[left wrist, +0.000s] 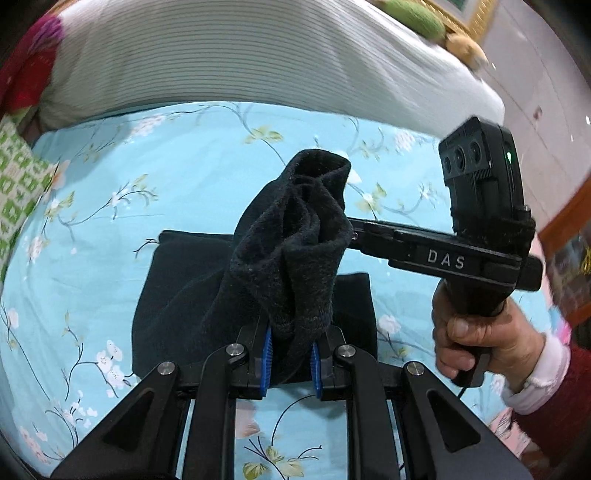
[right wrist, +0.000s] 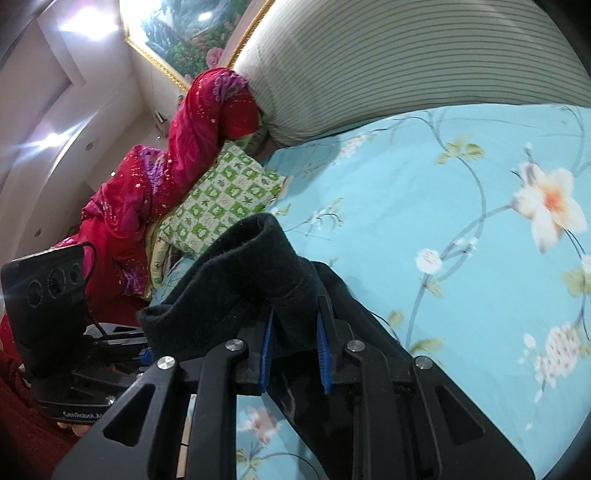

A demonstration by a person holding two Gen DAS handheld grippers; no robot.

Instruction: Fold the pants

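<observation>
The black fleece pants [left wrist: 258,295] lie partly folded on the blue floral bedsheet [left wrist: 110,221]. My left gripper [left wrist: 291,358] is shut on a bunched end of the pants, which stands up in front of the camera. My right gripper [right wrist: 293,354] is shut on another thick fold of the pants [right wrist: 240,280], lifted above the sheet [right wrist: 443,221]. In the left wrist view the right gripper's body [left wrist: 443,254] reaches in from the right behind the raised cloth; its fingertips are hidden. The left gripper's body [right wrist: 55,314] shows at the lower left of the right wrist view.
A large striped pillow [left wrist: 240,55] lies along the far side of the bed. A green checked cushion [right wrist: 229,199] and a red patterned blanket [right wrist: 147,184] lie at the bed's left end. A framed picture [right wrist: 192,33] hangs on the wall.
</observation>
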